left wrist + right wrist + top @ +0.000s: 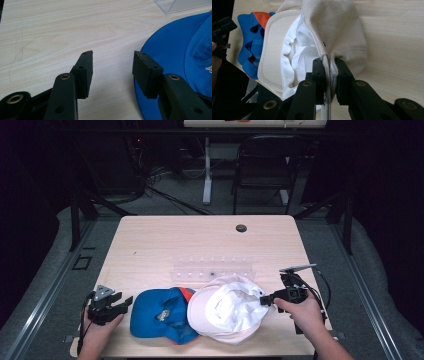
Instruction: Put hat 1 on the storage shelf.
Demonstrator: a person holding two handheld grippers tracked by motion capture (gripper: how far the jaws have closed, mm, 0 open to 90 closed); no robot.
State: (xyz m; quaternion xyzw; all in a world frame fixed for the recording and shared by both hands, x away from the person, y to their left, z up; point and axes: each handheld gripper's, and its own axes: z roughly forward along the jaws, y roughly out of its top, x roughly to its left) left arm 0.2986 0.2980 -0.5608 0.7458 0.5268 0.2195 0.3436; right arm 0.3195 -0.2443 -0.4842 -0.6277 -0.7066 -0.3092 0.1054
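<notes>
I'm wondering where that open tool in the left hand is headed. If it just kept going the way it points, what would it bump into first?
Probably the blue cap. The left gripper is open, empty, pointing toward it, and one jaw already sits over the brim's edge in the left gripper view. Depth there is hard to judge.

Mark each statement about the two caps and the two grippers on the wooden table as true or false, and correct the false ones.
1. The right gripper has its fingers shut on the edge of the cream fabric cap. True.
2. The left gripper holds the blue fabric cap. False: it is open, beside the cap's brim.
3. The cream cap overlaps the blue cap. True.
4. The clear plastic rack lies nearer the person than the caps. False: it lies beyond them.
5. The light wooden table has a dark round hole near its far edge. True.
</notes>
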